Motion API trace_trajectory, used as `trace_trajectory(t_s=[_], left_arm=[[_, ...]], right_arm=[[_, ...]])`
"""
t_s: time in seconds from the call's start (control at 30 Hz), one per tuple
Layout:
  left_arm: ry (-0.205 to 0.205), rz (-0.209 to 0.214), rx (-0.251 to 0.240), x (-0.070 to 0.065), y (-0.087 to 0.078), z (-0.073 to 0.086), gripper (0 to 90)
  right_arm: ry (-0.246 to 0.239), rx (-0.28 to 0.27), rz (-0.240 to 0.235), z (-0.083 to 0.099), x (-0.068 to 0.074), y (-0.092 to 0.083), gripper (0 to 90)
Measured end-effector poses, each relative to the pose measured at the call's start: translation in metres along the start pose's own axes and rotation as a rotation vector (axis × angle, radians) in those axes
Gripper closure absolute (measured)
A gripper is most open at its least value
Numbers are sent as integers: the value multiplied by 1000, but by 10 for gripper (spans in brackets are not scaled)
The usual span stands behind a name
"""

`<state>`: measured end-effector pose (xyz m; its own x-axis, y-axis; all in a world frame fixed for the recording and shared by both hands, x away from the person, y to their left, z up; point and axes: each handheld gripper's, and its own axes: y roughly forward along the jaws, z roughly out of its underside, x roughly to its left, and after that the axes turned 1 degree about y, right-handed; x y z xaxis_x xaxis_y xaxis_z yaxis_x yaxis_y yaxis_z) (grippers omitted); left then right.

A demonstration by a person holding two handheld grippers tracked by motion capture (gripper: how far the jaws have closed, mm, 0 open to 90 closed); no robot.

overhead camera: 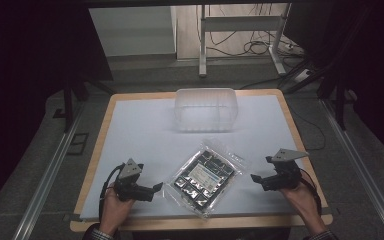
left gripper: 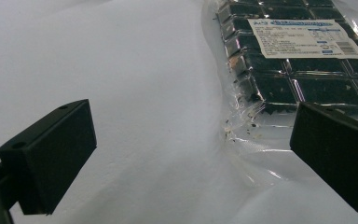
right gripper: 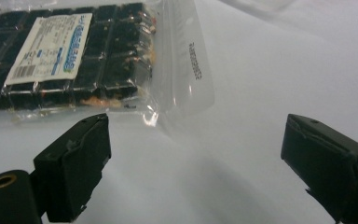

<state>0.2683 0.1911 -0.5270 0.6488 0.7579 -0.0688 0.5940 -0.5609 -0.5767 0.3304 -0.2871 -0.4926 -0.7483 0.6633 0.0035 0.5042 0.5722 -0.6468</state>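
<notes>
High view: left claw [overhead camera: 156, 187] and right claw [overhead camera: 261, 169] wide apart, flanking bag [overhead camera: 204, 172] edges; box [overhead camera: 206, 109] beyond.

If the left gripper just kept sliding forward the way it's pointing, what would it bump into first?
Most likely the clear plastic bag of dark blocks. The left gripper, jaws wide open, points at its near edge, and the film already lies by one jaw in the left gripper view. How much gap is left is hard to judge.

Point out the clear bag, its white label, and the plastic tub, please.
bag [overhead camera: 204, 177], high view, on the middle of the clear packet.
label [left gripper: 306, 38], left gripper view, on the middle of the white printed sticker.
tub [overhead camera: 206, 109], high view, on its near translucent wall.
</notes>
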Motion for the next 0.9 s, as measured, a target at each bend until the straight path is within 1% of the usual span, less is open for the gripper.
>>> trace_trajectory(t_s=[0.13,0.27,0.4,0.53,0.57,0.7,0.8,0.87,0.9], left_arm=[[-6,2,-3,1,0,0,0],[-3,2,-1,1,0,0,0],[2,1,5,0,1,0,0],[4,3,10,0,1,0,0],[7,2,12,0,2,0,0],[9,1,16,-1,2,0,0],[12,-2,20,-1,2,0,1],[13,-2,20,-1,3,0,1],[14,-3,21,-1,3,0,1]], right_arm=[[5,4,-4,-4,0,4,62],[-11,17,-4,-6,0,8,52],[-23,11,-3,-10,0,12,44],[-12,13,-15,-12,0,15,48],[6,18,-27,-14,-1,16,55],[25,17,-26,-16,-2,18,64],[38,28,-24,-16,-2,23,51],[41,27,-24,-16,-2,24,51],[50,26,-26,-16,-2,25,49]])
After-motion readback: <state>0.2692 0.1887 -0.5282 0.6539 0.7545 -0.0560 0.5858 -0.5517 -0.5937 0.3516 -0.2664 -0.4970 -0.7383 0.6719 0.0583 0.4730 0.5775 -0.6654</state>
